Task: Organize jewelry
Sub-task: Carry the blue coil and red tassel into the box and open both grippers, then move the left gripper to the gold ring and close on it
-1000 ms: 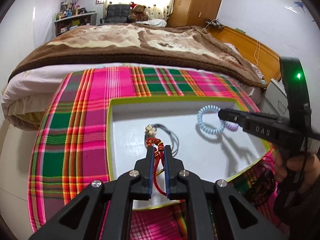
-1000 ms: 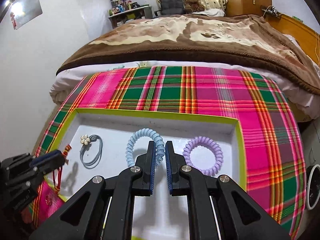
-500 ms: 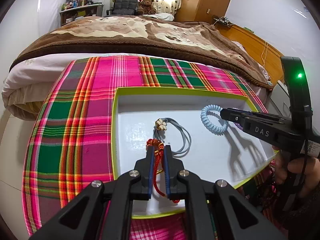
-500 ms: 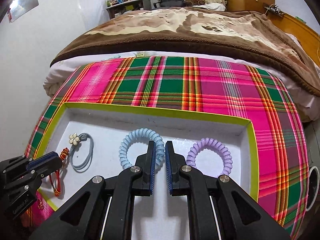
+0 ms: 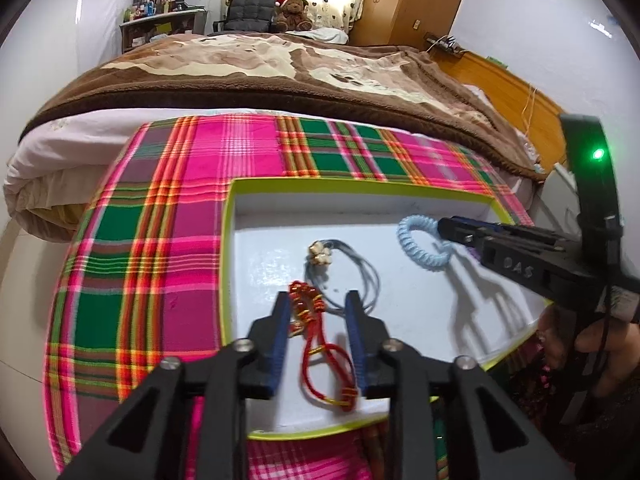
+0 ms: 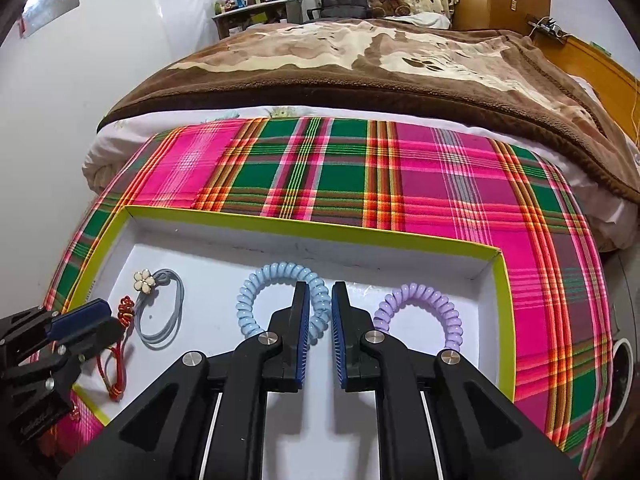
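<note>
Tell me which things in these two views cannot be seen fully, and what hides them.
- Purple coil band, left wrist view: almost all behind the right gripper.
- Blue coil band, right wrist view: near side behind that gripper's fingers.
- Red cord bracelet, right wrist view: partly behind the left gripper.

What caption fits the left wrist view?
Open left tool straddles a red cord bracelet in the white tray.

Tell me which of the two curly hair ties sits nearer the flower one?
The blue spiral tie; the purple spiral tie lies farther right, away from the grey flower tie.
</note>
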Action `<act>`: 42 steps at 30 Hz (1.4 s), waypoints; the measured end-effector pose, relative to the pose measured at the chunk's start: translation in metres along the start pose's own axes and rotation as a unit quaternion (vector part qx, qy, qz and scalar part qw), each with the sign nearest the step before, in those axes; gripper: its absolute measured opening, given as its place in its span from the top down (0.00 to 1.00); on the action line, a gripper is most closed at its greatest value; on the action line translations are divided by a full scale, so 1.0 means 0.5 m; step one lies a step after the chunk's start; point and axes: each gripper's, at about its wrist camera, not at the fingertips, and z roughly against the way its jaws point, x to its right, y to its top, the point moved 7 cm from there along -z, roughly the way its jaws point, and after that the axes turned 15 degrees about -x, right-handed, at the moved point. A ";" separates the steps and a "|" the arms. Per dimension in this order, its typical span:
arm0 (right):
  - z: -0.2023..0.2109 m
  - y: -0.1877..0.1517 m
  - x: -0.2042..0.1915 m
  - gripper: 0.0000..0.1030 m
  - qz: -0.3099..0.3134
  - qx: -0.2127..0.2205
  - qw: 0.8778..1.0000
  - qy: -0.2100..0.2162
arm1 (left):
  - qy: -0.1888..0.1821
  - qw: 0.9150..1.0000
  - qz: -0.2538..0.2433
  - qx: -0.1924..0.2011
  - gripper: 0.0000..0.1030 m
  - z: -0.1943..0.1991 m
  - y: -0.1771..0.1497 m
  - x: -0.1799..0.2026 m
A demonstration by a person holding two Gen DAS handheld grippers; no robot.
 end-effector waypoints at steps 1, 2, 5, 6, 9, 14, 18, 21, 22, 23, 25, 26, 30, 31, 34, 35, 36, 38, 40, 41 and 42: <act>0.000 0.000 -0.001 0.83 0.001 0.000 1.000 0.000 | -0.001 1.000 0.001 0.000 0.67 0.001 0.001 0.000; 0.001 0.000 -0.002 0.80 0.002 0.001 1.000 -0.001 | 0.001 1.000 0.001 0.000 0.67 0.002 0.001 0.000; 0.010 -0.003 -0.005 0.79 0.003 0.010 1.000 0.004 | 0.002 1.000 0.001 0.002 0.67 0.008 -0.003 0.002; 0.014 -0.004 -0.006 0.79 0.003 0.012 1.000 0.006 | 0.006 1.000 -0.001 0.005 0.66 0.012 -0.004 0.005; 0.037 -0.010 -0.015 0.79 0.008 0.027 1.000 0.012 | 0.010 1.000 -0.008 0.013 0.60 0.030 -0.008 0.015; 0.093 -0.030 -0.025 0.79 0.009 0.059 0.998 0.025 | 0.049 0.998 -0.024 0.042 0.55 0.077 -0.023 0.028; 0.142 -0.056 -0.032 0.79 0.009 0.086 0.995 0.042 | 0.054 0.997 -0.022 0.060 0.55 0.113 -0.044 0.034; 0.170 -0.079 -0.038 0.79 0.018 0.100 0.994 0.040 | 0.066 0.995 -0.022 0.072 0.54 0.134 -0.062 0.036; 0.177 -0.087 -0.038 0.79 0.019 0.103 0.994 0.037 | 0.069 0.995 -0.020 0.076 0.54 0.140 -0.070 0.035; 0.188 -0.100 -0.037 0.79 0.018 0.110 0.993 0.036 | 0.074 0.994 -0.018 0.078 0.54 0.144 -0.076 0.034; 0.200 -0.117 -0.033 0.79 0.015 0.116 0.992 0.043 | 0.081 0.993 -0.023 0.081 0.54 0.152 -0.089 0.036; 0.208 -0.128 -0.031 0.79 0.011 0.119 0.992 0.046 | 0.079 0.993 -0.023 0.082 0.54 0.155 -0.096 0.036; 0.228 -0.163 -0.023 0.79 0.008 0.125 0.991 0.051 | 0.080 0.993 -0.021 0.083 0.54 0.164 -0.122 0.031; 0.232 -0.171 -0.019 0.79 0.007 0.127 0.991 0.048 | 0.078 0.993 -0.020 0.082 0.54 0.165 -0.128 0.027; 0.240 -0.199 -0.004 0.79 0.002 0.127 0.991 0.039 | 0.054 0.995 -0.024 0.079 0.53 0.166 -0.148 0.019; 0.242 -0.209 0.002 0.79 -0.002 0.129 0.991 0.037 | 0.039 0.996 -0.020 0.077 0.52 0.166 -0.155 0.012; 0.245 -0.219 0.009 0.79 -0.005 0.131 0.991 0.036 | 0.029 0.997 -0.013 0.074 0.51 0.165 -0.164 0.006; 0.246 -0.235 0.018 0.79 -0.010 0.131 0.991 0.033 | 0.025 0.997 -0.003 0.075 0.50 0.167 -0.181 -0.012; 0.249 -0.253 0.028 0.79 -0.013 0.133 0.991 0.026 | 0.042 0.997 -0.006 0.065 0.50 0.161 -0.200 -0.030; 0.249 -0.261 0.031 0.79 -0.015 0.133 0.991 0.022 | 0.050 0.997 -0.001 0.058 0.50 0.157 -0.211 -0.035; 0.249 -0.266 0.036 0.79 -0.017 0.134 0.991 0.017 | 0.051 0.997 0.002 0.053 0.50 0.151 -0.219 -0.042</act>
